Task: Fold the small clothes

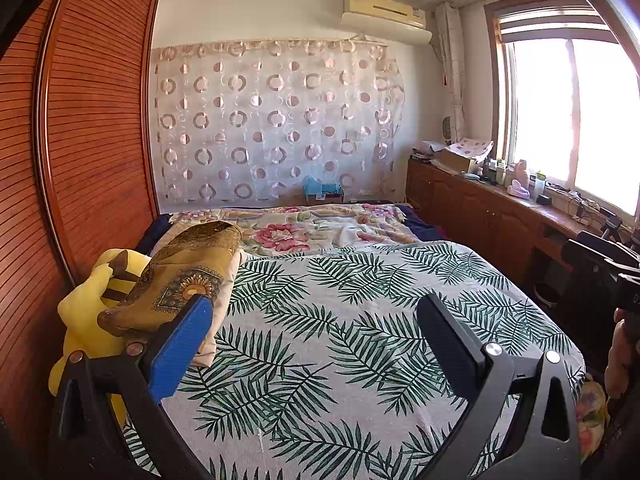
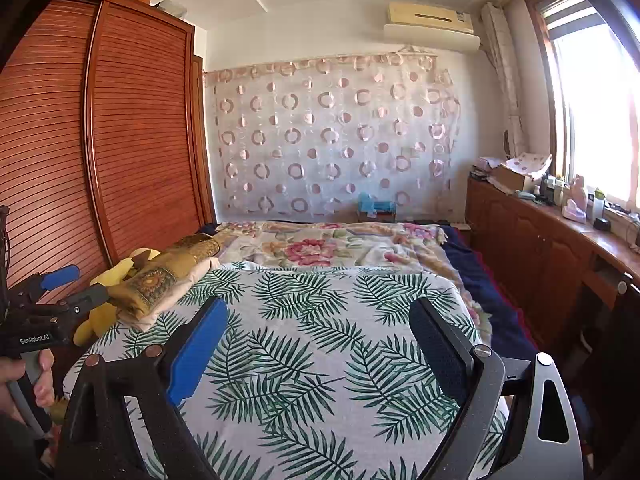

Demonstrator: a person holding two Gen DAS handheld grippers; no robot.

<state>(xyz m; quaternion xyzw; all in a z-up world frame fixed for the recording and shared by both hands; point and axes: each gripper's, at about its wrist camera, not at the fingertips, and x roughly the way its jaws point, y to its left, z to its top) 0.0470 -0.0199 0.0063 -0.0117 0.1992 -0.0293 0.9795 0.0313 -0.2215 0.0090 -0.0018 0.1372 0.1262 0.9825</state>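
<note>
An ochre patterned cloth (image 1: 180, 276) lies on a folded cream garment (image 1: 230, 280) at the left side of the bed. My left gripper (image 1: 316, 336) is open over the leaf-print sheet (image 1: 320, 320), its blue pad (image 1: 184, 344) just in front of that pile. The right wrist view shows the same ochre cloth (image 2: 160, 276) on the cream garment (image 2: 176, 292), with my left gripper (image 2: 90, 282) beside it, held by a hand (image 2: 36, 380). My right gripper (image 2: 320, 320) is open above the leaf-print sheet (image 2: 320, 360), nothing between its fingers.
A yellow plush toy (image 1: 80, 308) sits left of the pile, against a louvred wooden wardrobe (image 1: 100, 140). A floral quilt (image 1: 312, 224) covers the far half of the bed. A wooden cabinet (image 2: 540, 248) with small items runs under the window on the right.
</note>
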